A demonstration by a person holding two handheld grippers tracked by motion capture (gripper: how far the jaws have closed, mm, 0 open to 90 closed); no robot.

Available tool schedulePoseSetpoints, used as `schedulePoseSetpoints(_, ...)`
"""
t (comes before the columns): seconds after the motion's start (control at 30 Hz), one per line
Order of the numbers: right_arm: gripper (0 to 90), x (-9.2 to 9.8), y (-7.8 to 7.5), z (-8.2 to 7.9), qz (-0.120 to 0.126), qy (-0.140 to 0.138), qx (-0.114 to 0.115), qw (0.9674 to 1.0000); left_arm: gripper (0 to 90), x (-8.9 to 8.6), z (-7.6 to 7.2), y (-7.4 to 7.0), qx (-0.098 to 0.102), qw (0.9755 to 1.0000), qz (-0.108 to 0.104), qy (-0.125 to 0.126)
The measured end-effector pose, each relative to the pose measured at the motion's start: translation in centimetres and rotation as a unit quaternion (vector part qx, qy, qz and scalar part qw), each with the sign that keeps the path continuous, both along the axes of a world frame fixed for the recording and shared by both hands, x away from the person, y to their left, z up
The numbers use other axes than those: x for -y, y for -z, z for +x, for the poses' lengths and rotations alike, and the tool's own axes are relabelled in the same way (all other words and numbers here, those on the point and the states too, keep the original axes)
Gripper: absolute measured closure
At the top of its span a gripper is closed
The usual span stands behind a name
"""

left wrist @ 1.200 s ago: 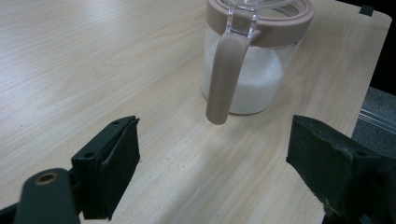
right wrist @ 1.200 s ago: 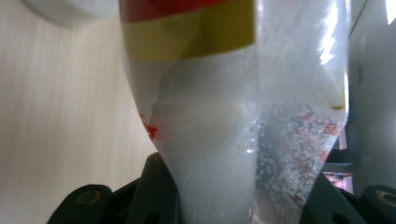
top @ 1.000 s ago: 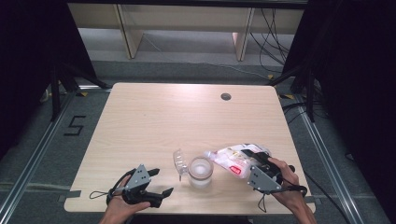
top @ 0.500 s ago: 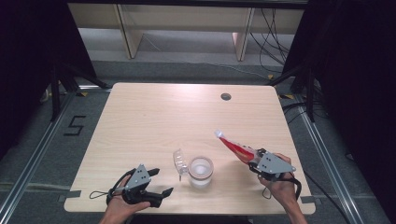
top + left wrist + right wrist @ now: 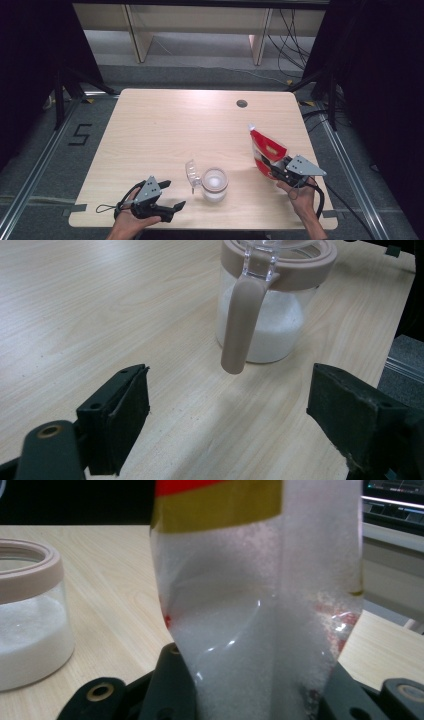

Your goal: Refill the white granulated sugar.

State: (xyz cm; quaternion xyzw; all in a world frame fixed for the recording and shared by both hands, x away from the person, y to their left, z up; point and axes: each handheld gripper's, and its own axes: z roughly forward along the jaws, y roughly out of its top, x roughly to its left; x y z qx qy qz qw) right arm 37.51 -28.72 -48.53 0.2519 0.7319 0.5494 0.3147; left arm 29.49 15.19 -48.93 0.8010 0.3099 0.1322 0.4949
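Crinkly plastic pouch [image 5: 266, 150] — seemingly white granules — pinched between right fingers [image 5: 172, 690].

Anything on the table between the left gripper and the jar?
Nothing visible. The left gripper sits open on the table, and bare wood runs from its jaws to the jar, whose beige handle faces the gripper. The bag is off to the side, held in the right gripper.

The high view looks forward and down from above the person's side, taking in the whole table [image 5: 165, 125]. The left gripper view sits low, close to the jar [image 5: 270, 305]. The right gripper view looks level past the bag [image 5: 250, 605], sharing that jar.
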Motion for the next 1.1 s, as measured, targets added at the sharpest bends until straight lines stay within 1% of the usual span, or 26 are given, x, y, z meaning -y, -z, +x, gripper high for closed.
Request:
schedulePoseSetpoints(0.03,73.5,0.0,0.0,0.2,-0.007,0.002,0.0,1.0,16.5,0.0,0.0,0.0,0.001,1.0,0.001,0.0)
schedulePoseSetpoints(0.07,73.5,0.0,0.1,0.2,-0.008,-0.003,-0.003,1.0,16.5,-0.3,0.1,-0.1,0.004,0.9998,0.017,0.003)
schedulePoseSetpoints(0.1,73.5,-0.1,0.3,0.2,-0.002,0.0,-0.007,1.0,16.5,0.0,0.0,0.0,0.001,1.0,0.001,0.001)
schedulePoseSetpoints(0.2,73.5,-0.1,0.7,0.6,-0.003,-0.006,-0.014,0.9999,16.5,0.0,0.0,0.0,0.002,1.0,0.004,0.002)
schedulePoseSetpoints(0.23,73.5,-0.1,0.8,0.6,-0.004,0.002,-0.018,0.9998,16.5,0.0,0.0,0.0,0.002,1.0,0.006,0.003)
schedulePoseSetpoints(0.27,73.5,-0.1,0.9,0.7,-0.006,-0.003,-0.014,0.9999,16.5,0.0,0.0,-0.1,0.002,1.0,0.006,0.003)
schedulePoseSetpoints(0.3,73.5,0.0,1.0,0.8,-0.004,0.002,-0.017,0.9999,16.5,0.0,0.0,0.0,0.002,1.0,0.003,0.003)
schedulePoseSetpoints(0.33,73.5,0.2,1.0,0.8,0.004,-0.009,-0.025,0.9996,16.5,0.0,0.0,-0.1,0.001,1.0,0.004,0.004)
schedulePoseSetpoints(0.37,73.5,0.3,1.1,0.8,0.004,0.0,-0.023,0.9997,16.5,0.0,0.0,0.0,0.002,1.0,0.003,0.004)
schedulePoseSetpoints(0.43,73.3,0.4,1.1,0.8,0.008,0.001,-0.02,0.9998,16.5,0.0,0.0,0.0,0.002,1.0,0.003,0.004)
schedulePoseSetpoints(0.53,70.5,0.4,1.1,0.8,0.009,0.003,-0.033,0.9994,16.5,-0.1,0.0,-0.1,0.003,1.0,0.004,0.002)
schedulePoseSetpoints(0.57,69.9,0.5,1.1,0.8,-0.004,0.001,-0.035,0.9994,16.5,-0.1,0.0,-0.1,0.001,1.0,0.003,0.001)
schedulePoseSetpoints(0.6,69.5,0.6,1.1,1.0,-0.022,0.001,-0.018,0.9996,16.5,-0.1,0.0,-0.1,0.001,1.0,0.006,0.0)
schedulePoseSetpoints(0.63,69.3,0.7,1.0,0.7,-0.018,-0.006,-0.035,0.9992,16.5,-0.1,0.0,-0.1,0.001,1.0,0.006,-0.001)
schedulePoseSetpoints(0.67,69.0,0.7,1.0,0.5,-0.009,0.001,-0.038,0.9992,16.5,-0.2,0.1,-0.1,0.003,0.9999,0.014,0.002)
schedulePoseSetpoints(0.7,68.6,0.8,1.0,0.5,-0.017,-0.002,-0.039,0.9991,16.5,-0.3,0.1,-0.1,0.004,0.9998,0.018,0.002)
schedulePoseSetpoints(0.73,68.2,0.9,1.0,0.4,-0.022,-0.007,-0.04,0.999,16.5,-0.1,0.0,0.0,0.001,1.0,0.004,0.002)
schedulePoseSetpoints(0.77,67.8,1.0,1.0,0.2,-0.019,0.004,-0.045,0.9988,16.5,0.0,-0.1,0.0,0.001,1.0,0.003,0.002)
schedulePoseSetpoints(0.8,67.6,1.2,1.1,0.2,-0.012,0.007,-0.048,0.9988,16.5,-0.1,-0.1,-0.1,0.004,1.0,0.009,0.001)
schedulePoseSetpoints(0.83,67.4,1.3,1.2,0.1,-0.01,0.007,-0.055,0.9984,16.5,0.0,-0.1,-0.1,0.006,1.0,0.006,0.002)
schedulePoseSetpoints(0.87,67.0,1.5,1.3,0.1,-0.008,0.015,-0.042,0.999,16.5,-0.1,0.0,-0.1,0.011,0.9999,0.009,0.006)
schedulePoseSetpoints(0.9,66.6,1.8,1.3,0.3,-0.004,0.008,-0.045,0.999,16.5,-0.1,0.0,-0.1,0.01,0.9999,0.005,0.007)
schedulePoseSetpoints(0.93,66.2,1.7,1.4,0.0,0.011,0.017,-0.064,0.9977,16.5,0.0,0.0,0.0,0.0,1.0,-0.002,-0.001)
schedulePoseSetpoints(0.97,65.5,1.9,1.4,0.0,0.016,0.018,-0.071,0.9972,16.5,0.0,0.0,0.1,-0.001,1.0,0.001,-0.002)
schedulePoseSetpoints(1.07,64.1,2.0,1.4,0.0,0.016,0.014,-0.074,0.9971,16.5,0.0,-0.1,0.0,-0.001,1.0,-0.003,-0.002)
schedulePoseSetpoints(1.1,63.4,2.1,1.4,0.0,0.012,0.013,-0.07,0.9974,16.5,-0.2,0.0,0.0,0.002,0.9999,0.012,0.0)
